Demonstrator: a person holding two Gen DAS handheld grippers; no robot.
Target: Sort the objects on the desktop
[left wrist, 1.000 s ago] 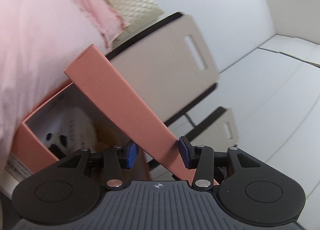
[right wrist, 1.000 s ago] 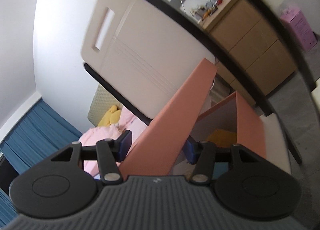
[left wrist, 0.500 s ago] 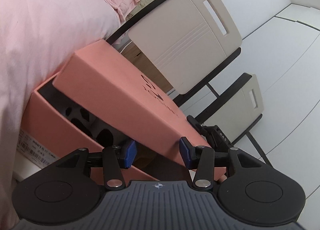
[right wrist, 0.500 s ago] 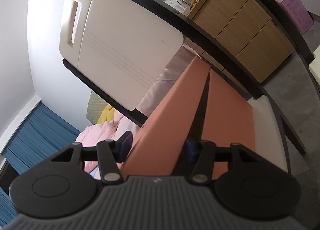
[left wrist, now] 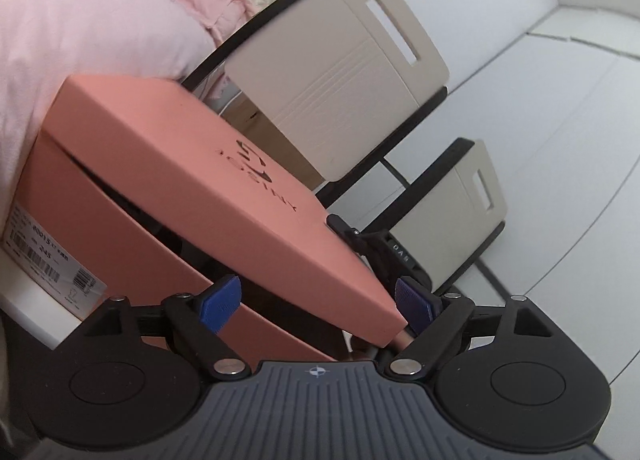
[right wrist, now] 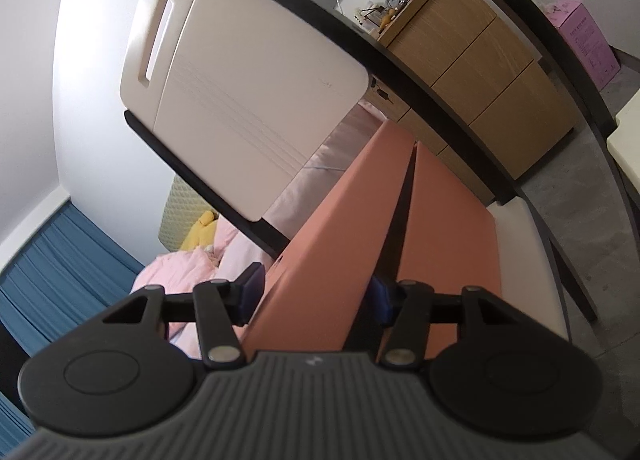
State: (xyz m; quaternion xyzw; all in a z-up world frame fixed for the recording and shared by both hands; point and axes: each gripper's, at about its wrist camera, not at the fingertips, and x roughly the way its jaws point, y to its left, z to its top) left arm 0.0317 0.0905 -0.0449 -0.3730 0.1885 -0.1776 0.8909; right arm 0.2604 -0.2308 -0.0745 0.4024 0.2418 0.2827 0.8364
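A salmon-pink shoe box (left wrist: pixel 132 244) stands on a white surface (left wrist: pixel 36 304). Its lid (left wrist: pixel 224 187) lies low over it, with a narrow dark gap left on one side. My left gripper (left wrist: pixel 318 306) has its blue pads on either side of the lid's near edge and is shut on it. My right gripper (right wrist: pixel 314 296) grips the lid (right wrist: pixel 336 244) at the other end; the box body (right wrist: pixel 448 244) shows to the right. The box's contents are hidden.
Two beige chairs with black frames (left wrist: pixel 344 71) stand just behind the box. A pink bedcover (left wrist: pixel 80 19) fills the left. A wooden cabinet (right wrist: pixel 480 71) and a pink carton (right wrist: pixel 588 35) stand at the far right.
The lid has swung down from steeply tilted to almost flat on the box, covering the contents. Both grippers came down with it, still holding its ends.
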